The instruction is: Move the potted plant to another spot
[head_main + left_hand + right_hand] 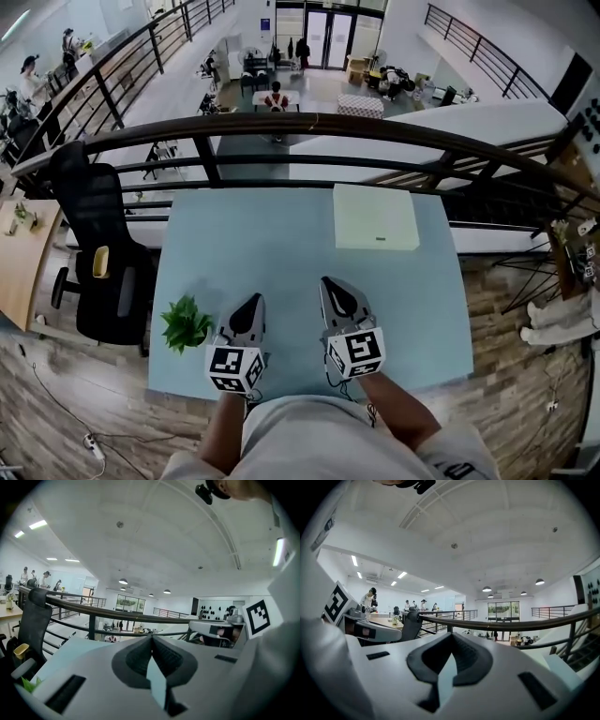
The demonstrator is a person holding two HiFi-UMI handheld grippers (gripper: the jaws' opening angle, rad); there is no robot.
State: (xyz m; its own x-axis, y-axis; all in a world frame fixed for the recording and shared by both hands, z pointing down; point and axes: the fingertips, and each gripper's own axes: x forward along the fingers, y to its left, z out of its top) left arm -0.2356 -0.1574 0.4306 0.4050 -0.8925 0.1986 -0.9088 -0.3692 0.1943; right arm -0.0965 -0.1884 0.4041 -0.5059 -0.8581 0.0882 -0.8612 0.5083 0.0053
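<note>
Pale blue worktop (pixel 281 244) noted, with a white box (pixel 375 217) at its far side. The left hand-held gripper (pixel 254 300) and right hand-held gripper (pixel 329 283) are held side by side above the near half, jaws together, nothing clamped. The potted plant (pixel 187 324) stands at the near left edge (beside the left hand-held gripper, apart from it). The move is judged not begun; grasp, carry and set-down are all left to do.

No legible text; label (pixel 381 239) on white box (pixel 375 211) too small.

An open-plan office on an upper gallery: a black railing (pixel 309 124) at twelve o'clock overlooks desks (pixel 286 95) below; a swivel chair (pixel 94 234) stands at nine o'clock.
</note>
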